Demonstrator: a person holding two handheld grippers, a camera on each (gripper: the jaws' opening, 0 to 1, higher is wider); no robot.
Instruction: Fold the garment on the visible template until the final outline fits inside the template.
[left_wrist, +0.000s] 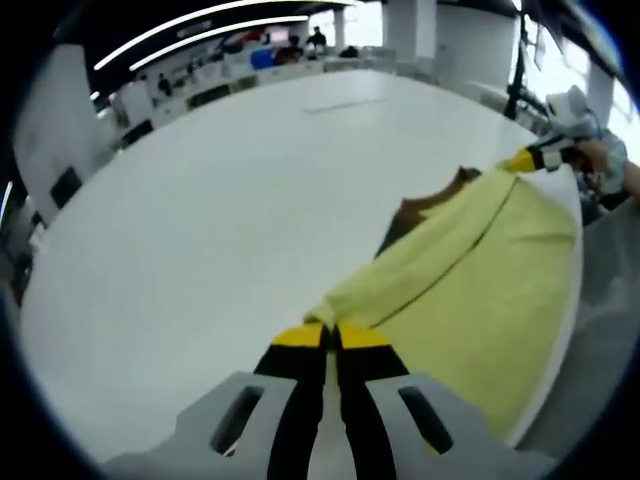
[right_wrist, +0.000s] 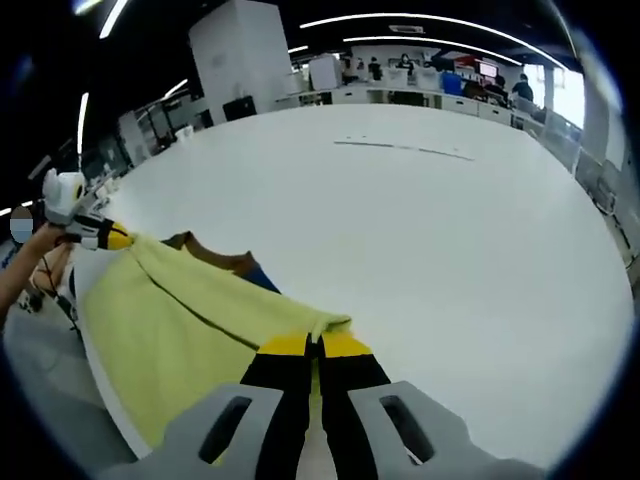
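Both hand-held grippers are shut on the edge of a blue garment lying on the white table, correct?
Not quite: the garment is yellow, as the left gripper view shows. The left hand-held gripper and the right hand-held gripper are both shut on its edge, over the white table.

Lower centre of the frame: black two-jaw right gripper with yellow tips, jaws pressed together on a bunched edge of a pale yellow fabric garment. Garment spread from there toward the left edge across a large white table, with a brown patch and a sliver of blue peeking out along its upper border. At the far left, the left gripper, yellow-tipped, pinching the garment's other corner, a person's hand behind it.
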